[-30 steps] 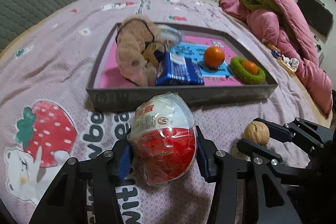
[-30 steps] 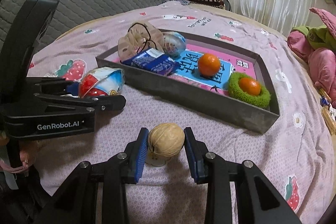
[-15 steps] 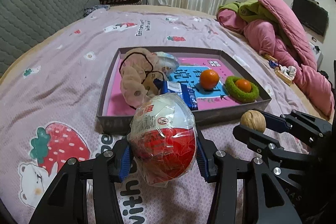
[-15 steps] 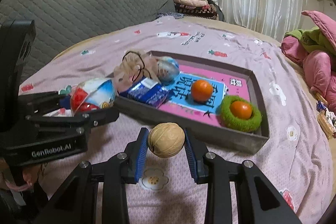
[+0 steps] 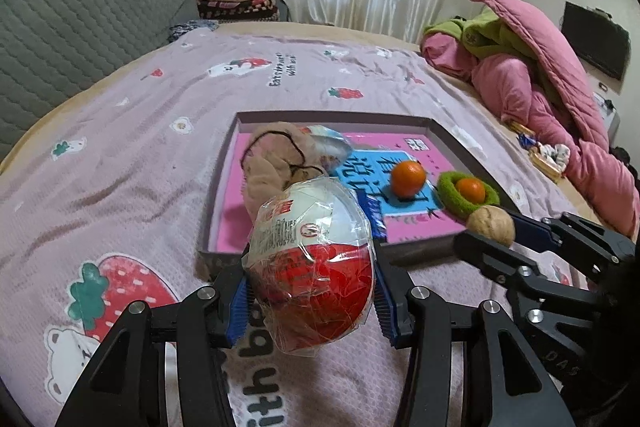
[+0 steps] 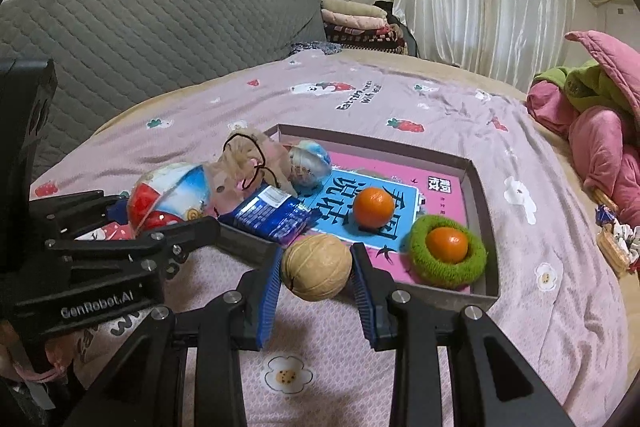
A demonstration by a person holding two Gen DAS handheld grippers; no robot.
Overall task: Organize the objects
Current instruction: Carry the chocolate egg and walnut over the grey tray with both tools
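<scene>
My left gripper point(image 5: 310, 301) is shut on a wrapped red-and-white toy egg point(image 5: 312, 267), held above the bedspread before the grey tray point(image 5: 336, 117). It also shows in the right wrist view point(image 6: 168, 201). My right gripper point(image 6: 316, 269) is shut on a walnut point(image 6: 316, 267), held above the tray's near wall; the walnut also shows in the left wrist view point(image 5: 491, 221). The tray point(image 6: 478, 179) holds a beige pouch point(image 6: 244, 159), a blue snack pack point(image 6: 272, 213), a second wrapped egg point(image 6: 310, 167), an orange point(image 6: 374, 207) and an orange in a green ring point(image 6: 448, 251).
The tray lies on a pink strawberry-print bedspread point(image 5: 120, 155). A pink and green quilt pile point(image 5: 540, 67) is at the right. A grey quilted headboard point(image 6: 140, 39) and folded blankets point(image 6: 356, 23) stand at the back.
Both grippers have risen with their objects and moved toward the tray. The walnut was lifted off the bedspread and now hangs over the tray's near wall.
</scene>
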